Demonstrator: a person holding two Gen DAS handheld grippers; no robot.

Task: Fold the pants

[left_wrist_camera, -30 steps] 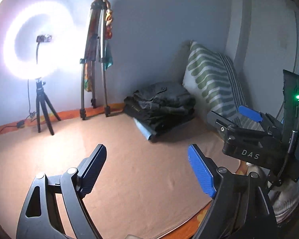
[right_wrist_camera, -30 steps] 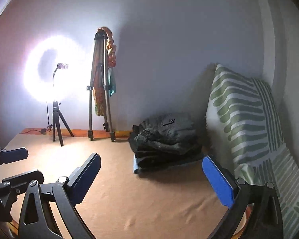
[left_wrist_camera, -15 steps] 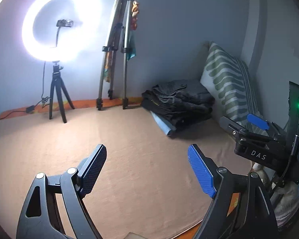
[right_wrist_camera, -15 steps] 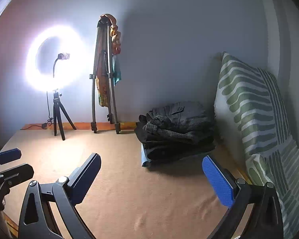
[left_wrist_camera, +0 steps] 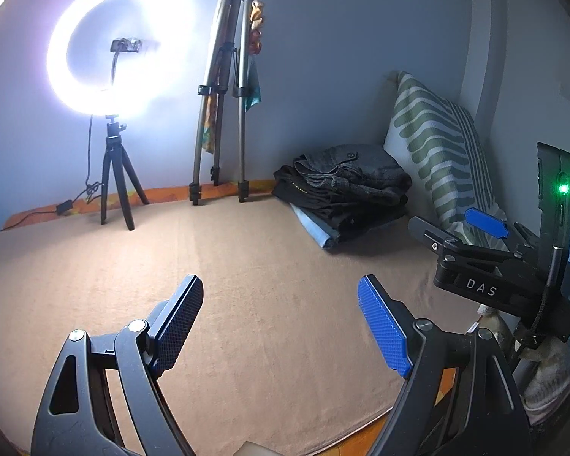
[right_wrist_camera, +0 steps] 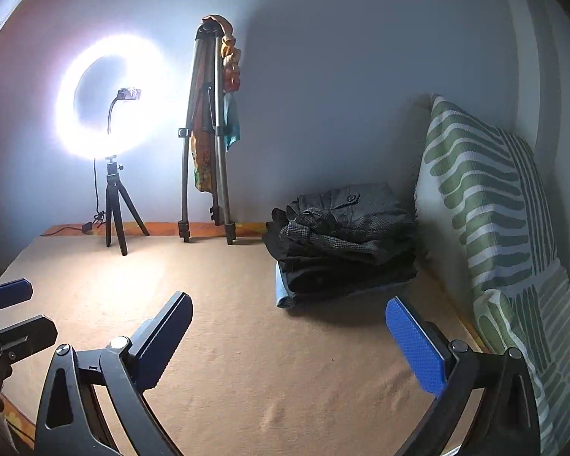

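On the far left, a glowing white ring light [left_wrist_camera: 114,45] stands on a small black tripod [left_wrist_camera: 116,182] against the pale wall. Just right of it, a taller grey metal tripod [left_wrist_camera: 224,114] leans folded at the wall, with orange and teal cloth [right_wrist_camera: 230,76] hanging from it. Both rest at the far edge of a bed covered in a tan sheet [left_wrist_camera: 266,285].

Near me, the left tongs [left_wrist_camera: 281,323] hang over the bare sheet, their blue-padded jaws spread wide with nothing between them. The right tongs [right_wrist_camera: 296,345] hover beside them to the right, equally wide apart and empty.

Further right, at the far corner, lies a neat stack of folded dark grey and black pants [right_wrist_camera: 345,235], with a light blue denim pair [right_wrist_camera: 285,292] at the bottom, well apart from both tongs. The stack sits just beside a large white pillow with green leaf stripes [right_wrist_camera: 486,205] propped against the right wall.
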